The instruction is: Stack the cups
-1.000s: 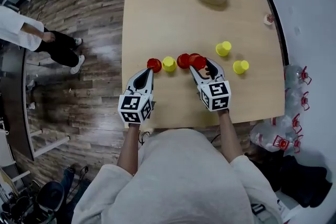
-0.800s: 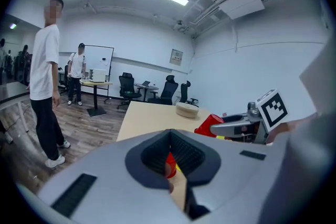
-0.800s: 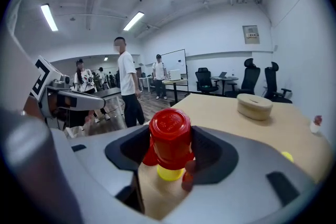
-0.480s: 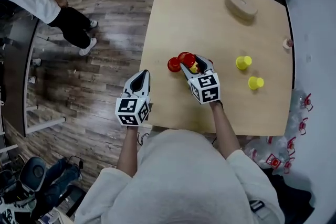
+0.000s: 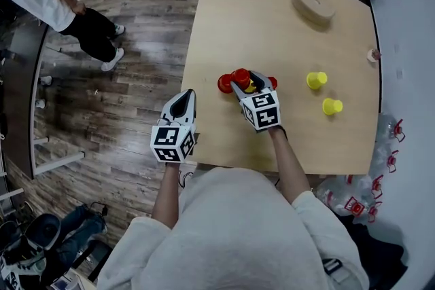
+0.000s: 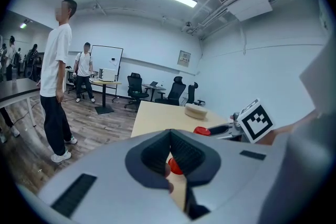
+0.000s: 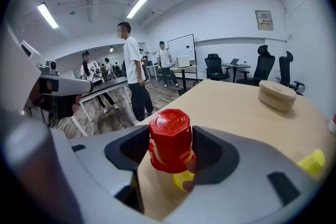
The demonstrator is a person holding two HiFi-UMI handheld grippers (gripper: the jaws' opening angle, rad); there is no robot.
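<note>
Right gripper (image 7: 170, 147) clamps inverted red cup (image 7: 170, 134) over yellow cup (image 7: 181, 180) (left gripper (image 5: 186, 94), at 8 o'clock, closed, empty).

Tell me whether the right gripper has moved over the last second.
Yes. The right gripper moved left, away from the nearer yellow cup on its right.

Wood-plank floor (image 5: 122, 112), white walls (image 6: 152, 47)
</note>
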